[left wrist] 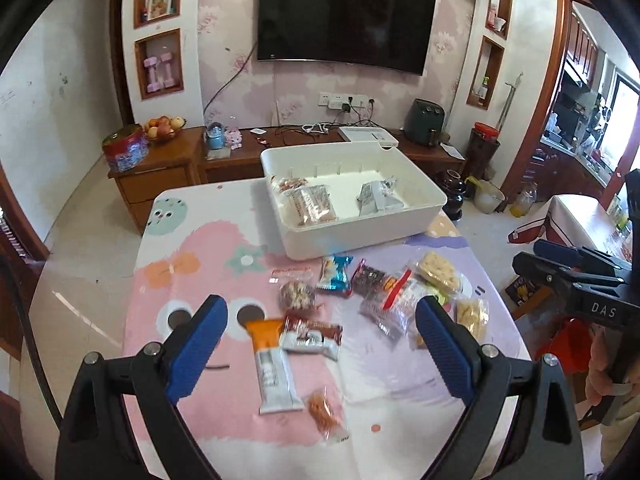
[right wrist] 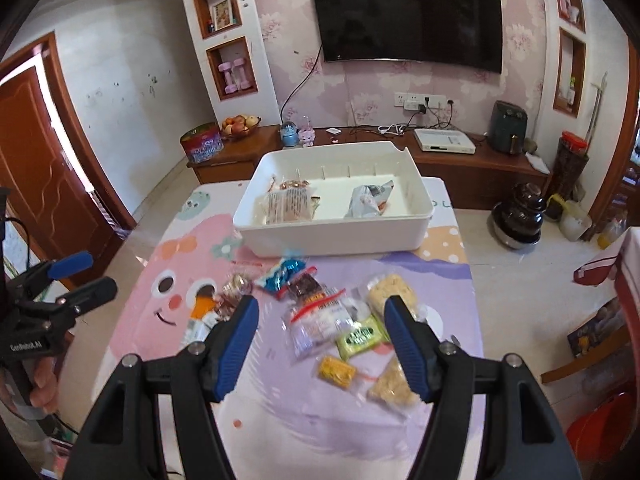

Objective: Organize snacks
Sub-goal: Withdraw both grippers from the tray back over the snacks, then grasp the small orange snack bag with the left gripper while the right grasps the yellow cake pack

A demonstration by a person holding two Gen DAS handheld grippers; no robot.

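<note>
The counter (right wrist: 420,432) carries a glossy cartoon-print cover, and this is judged the main hazard: the loose packets lie flat on a slick surface and could skid away from closing jaws rather than lift. The white bin (right wrist: 332,236) stands at the far end of the counter, open-topped, and holds 2 groups of snacks: clear packets of brownish pieces (right wrist: 289,204) on its left side and a crumpled silver-grey packet (right wrist: 367,200) on its right, well apart from each other. The middle of the bin floor is bare. The remaining snacks lie unsorted on the counter just in front of the bin, several overlapping; a grasp in this cluster is likely to catch 2 wrappers at once, or pinch a film edge that slips out mid-carry. The right gripper (right wrist: 320,344) hovers over the clear red-striped packet (right wrist: 320,316), jaws wide and holding nothing. The left gripper (left wrist: 320,344) hovers over the orange-and-white bar (left wrist: 272,368) and the brown-and-white packet (left wrist: 312,336) touching it, jaws also wide and empty. Both grippers work close together, so a collision between them is possible if both descend at once.
</note>
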